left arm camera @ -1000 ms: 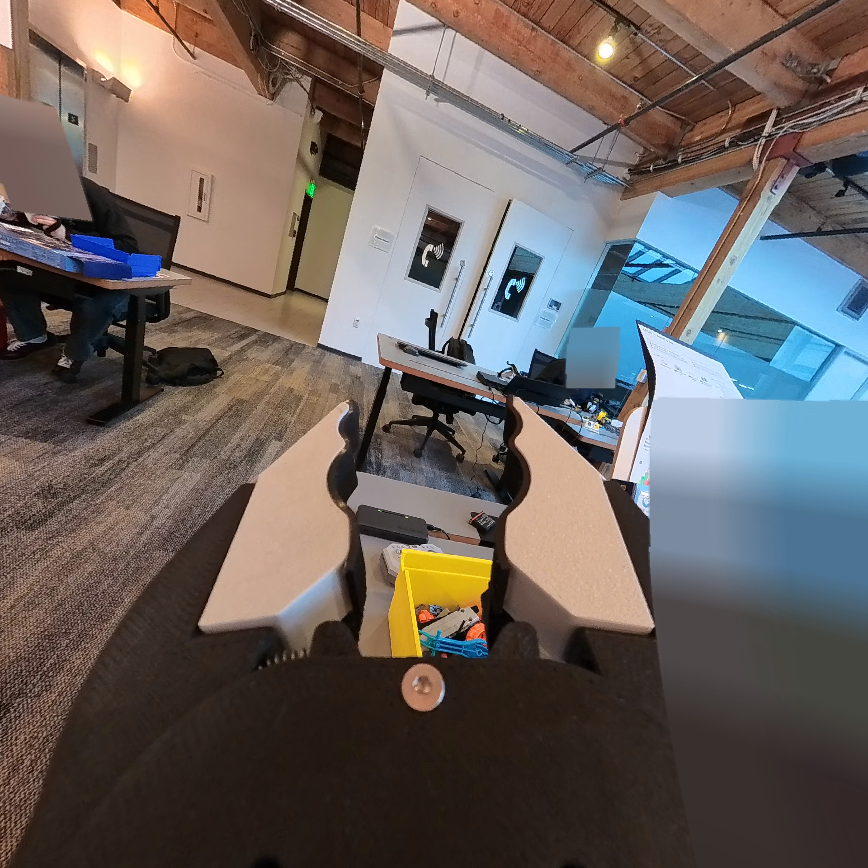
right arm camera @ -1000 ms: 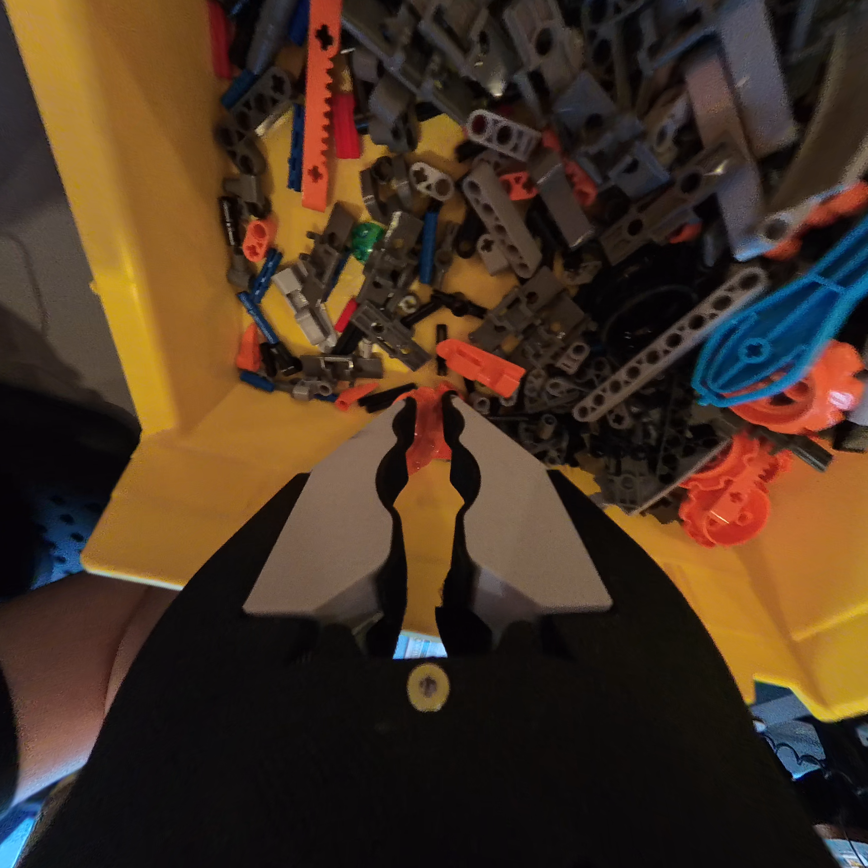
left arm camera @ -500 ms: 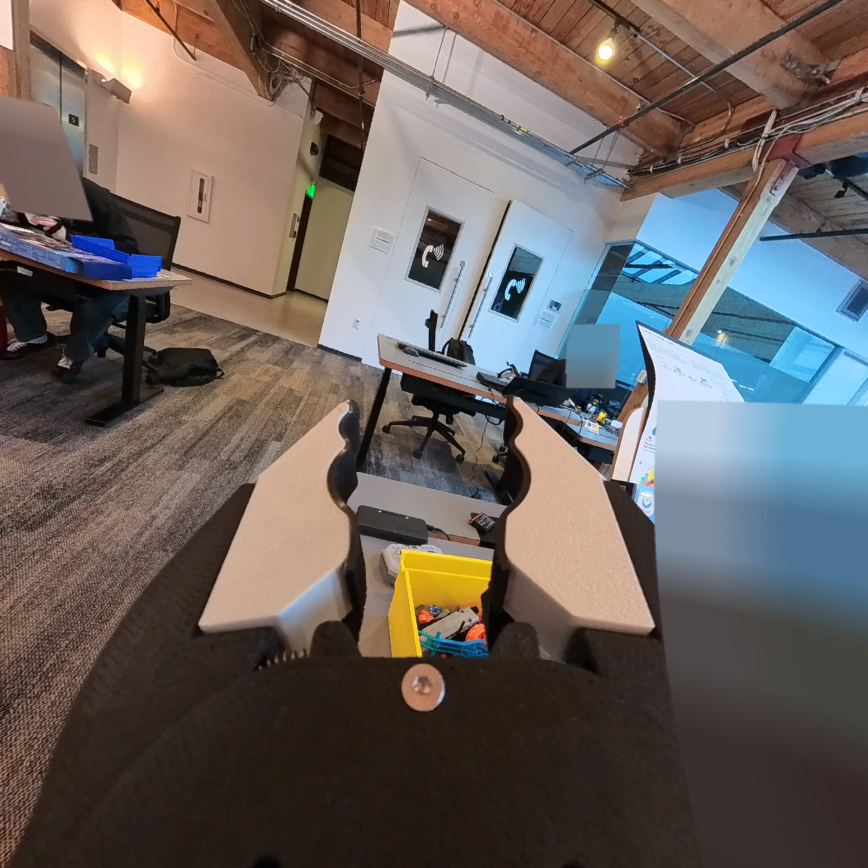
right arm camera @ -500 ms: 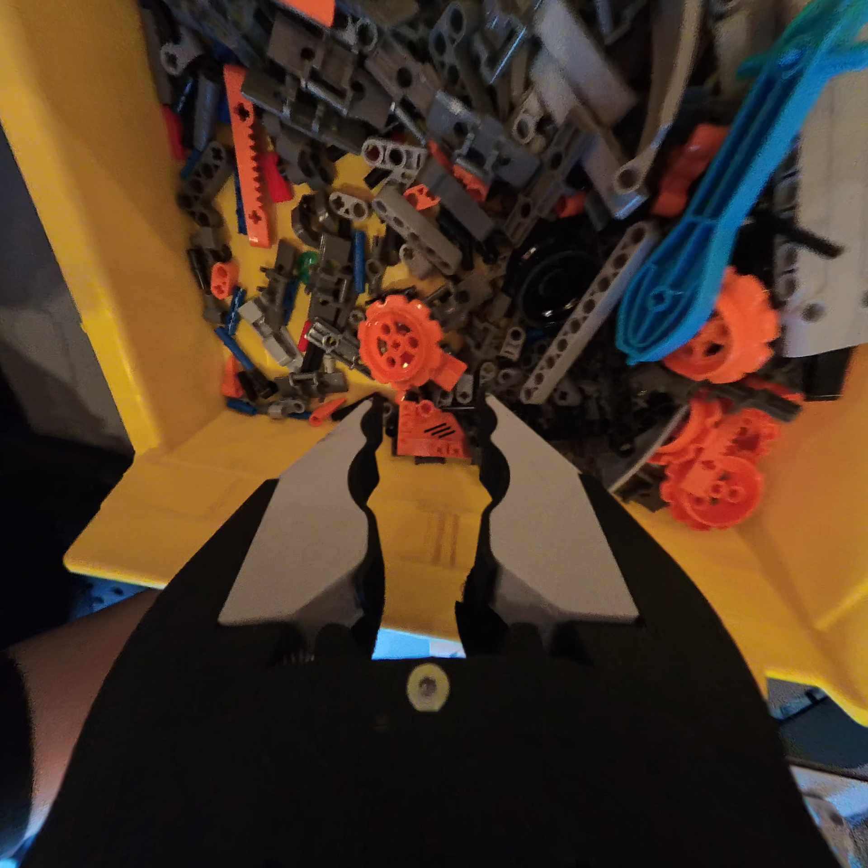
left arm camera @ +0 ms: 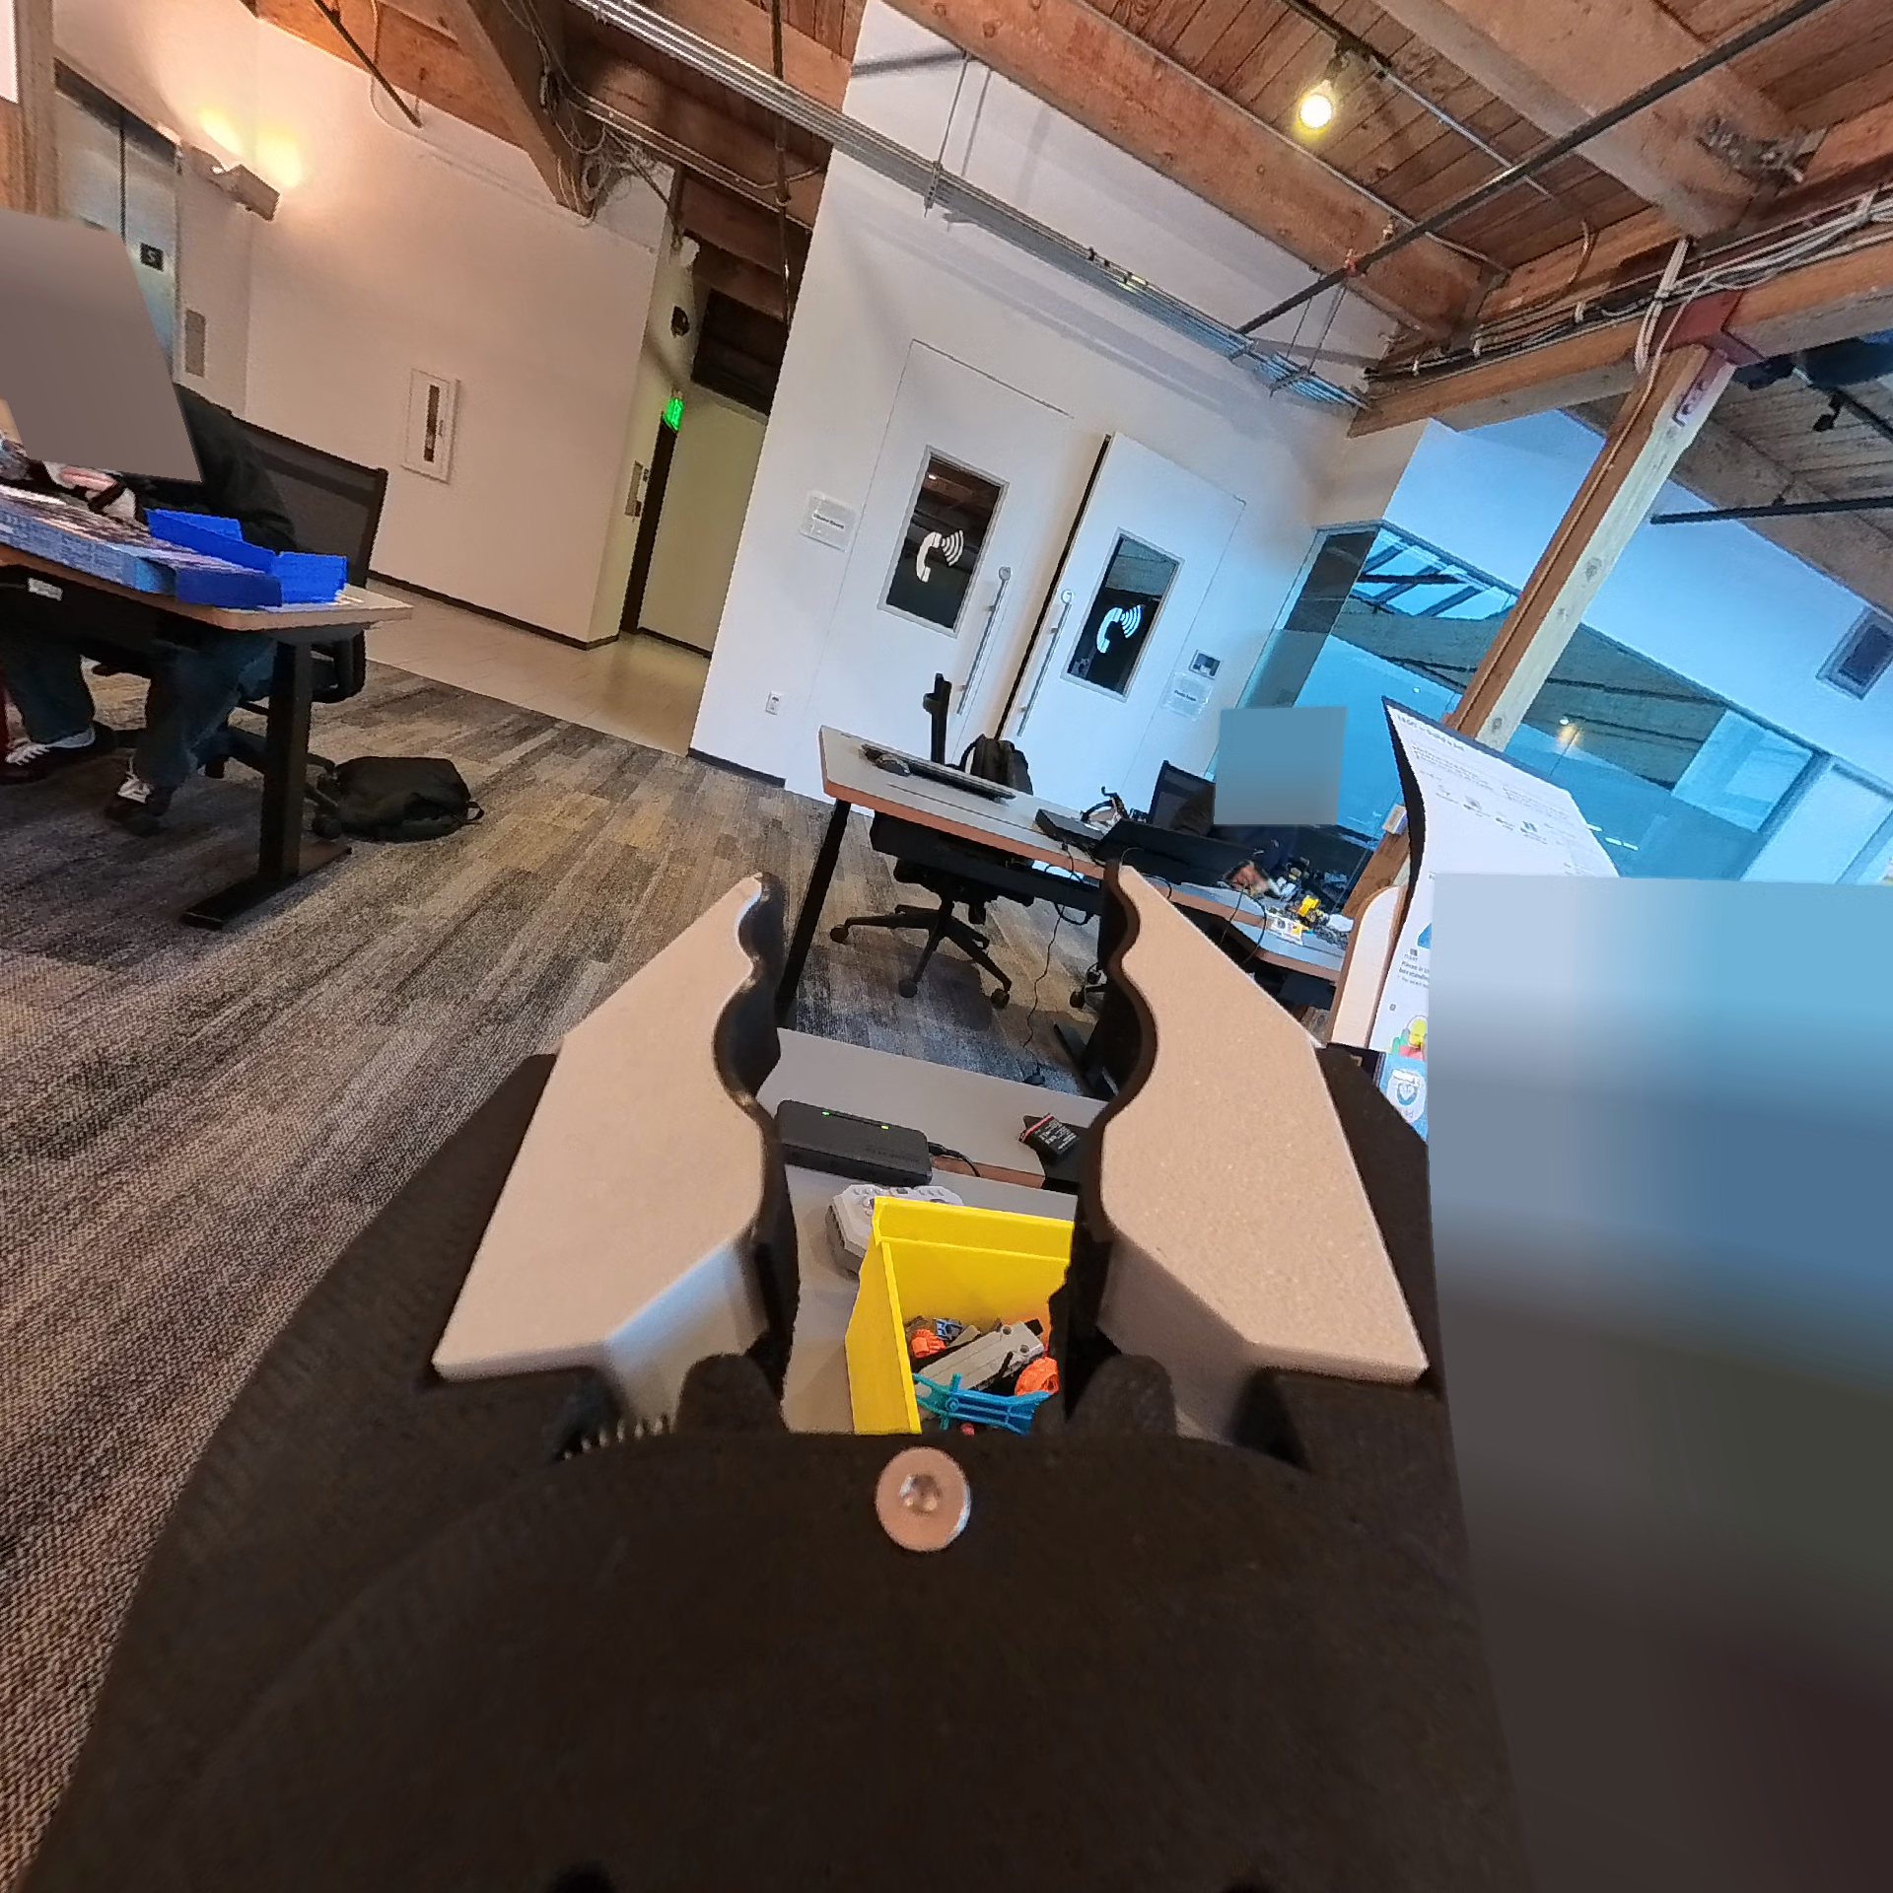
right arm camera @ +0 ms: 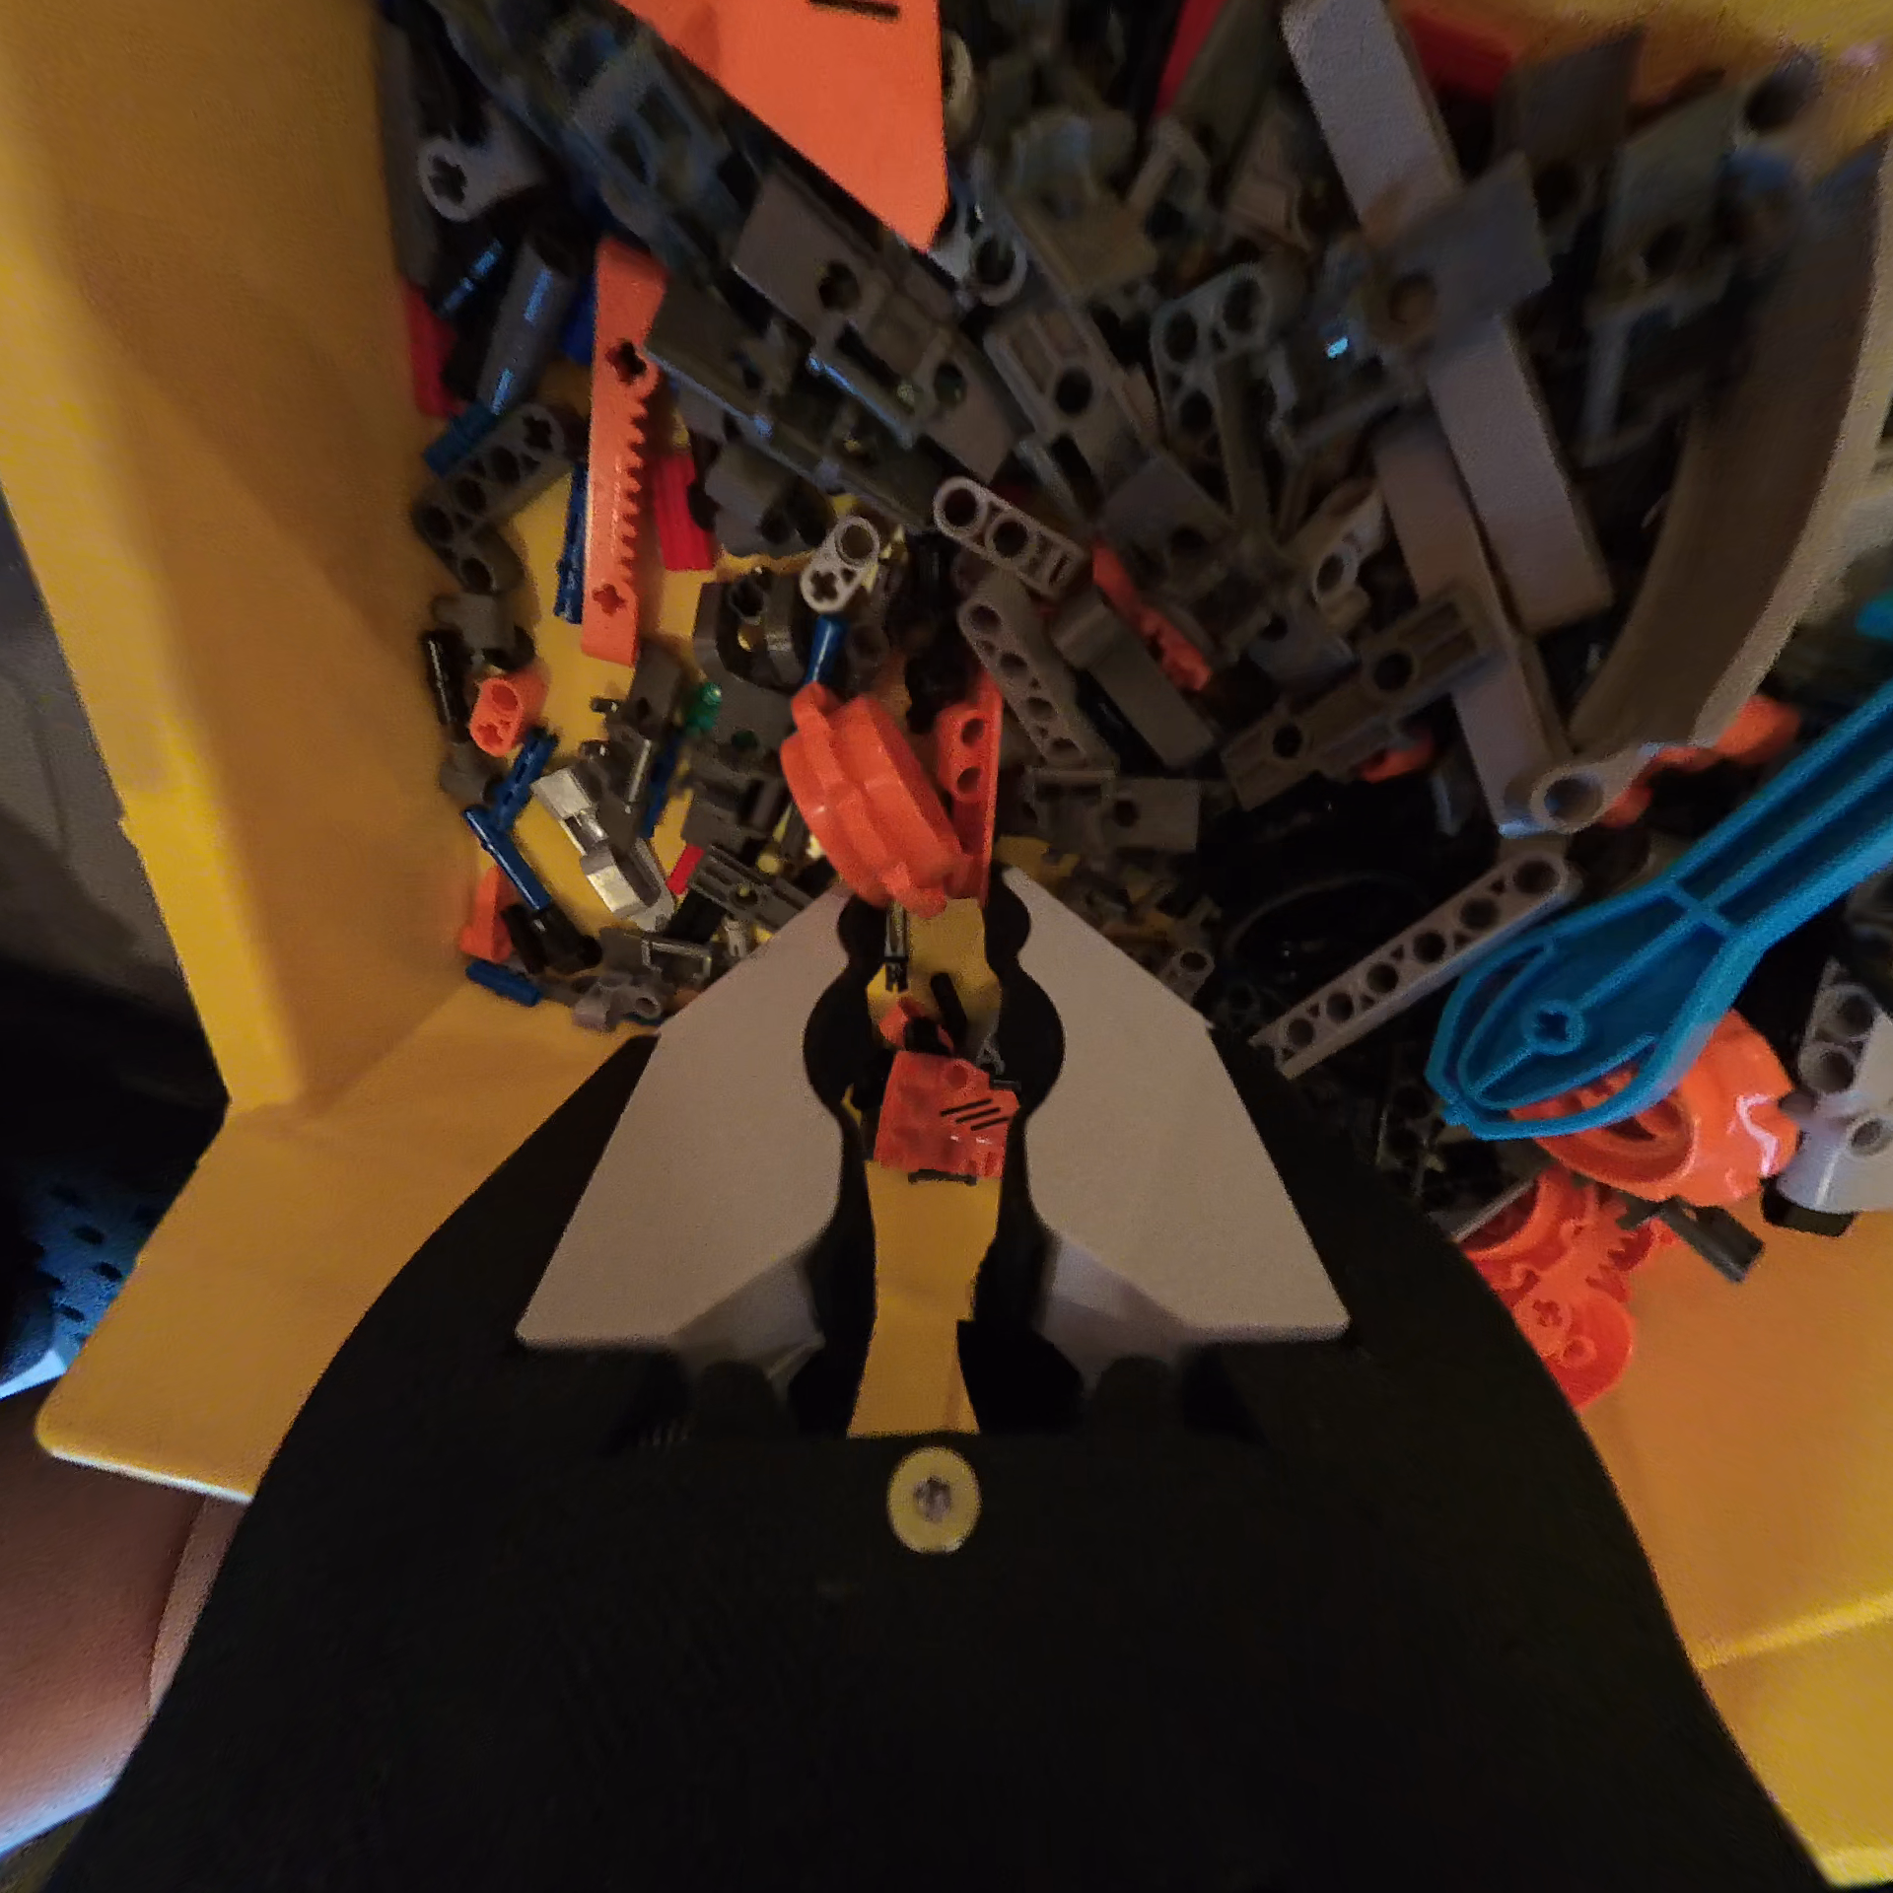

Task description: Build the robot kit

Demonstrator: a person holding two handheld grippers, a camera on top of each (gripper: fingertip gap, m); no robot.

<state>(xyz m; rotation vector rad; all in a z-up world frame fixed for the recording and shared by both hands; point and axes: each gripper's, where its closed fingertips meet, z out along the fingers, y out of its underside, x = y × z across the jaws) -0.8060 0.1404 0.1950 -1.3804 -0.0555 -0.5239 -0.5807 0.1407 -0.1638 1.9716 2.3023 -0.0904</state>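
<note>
My right gripper (right arm camera: 927, 893) reaches down into a yellow bin (right arm camera: 205, 512) full of small grey, black and orange building parts. Its tips are closed on the lower edge of an orange wheel (right arm camera: 860, 809), which stands tilted on its rim. A small orange panel (right arm camera: 948, 1117) lies on the bin floor under the fingers. An orange toothed rack (right arm camera: 620, 492) lies to the left and a blue spoked piece (right arm camera: 1639, 983) to the right. My left gripper (left arm camera: 940, 901) is open and empty, held above the same yellow bin (left arm camera: 881, 1321) on a grey table (left arm camera: 922, 1086).
A black box (left arm camera: 855, 1137) and a grey hub (left arm camera: 850, 1219) sit on the table beyond the bin. Farther off are office desks (left arm camera: 922, 794), a chair (left arm camera: 953, 901) and a seated person (left arm camera: 61, 676) by blue trays (left arm camera: 246, 569). An arm (right arm camera: 82, 1639) shows beside the bin. The blue spoked piece (right arm camera: 1639, 983) sits 10 centimeters or so from the ends of my right fingers.
My right gripper opened, moved forward in the bin and closed on the orange wheel, tipping it up on edge. It let go of the small orange panel. My left gripper has not moved.
</note>
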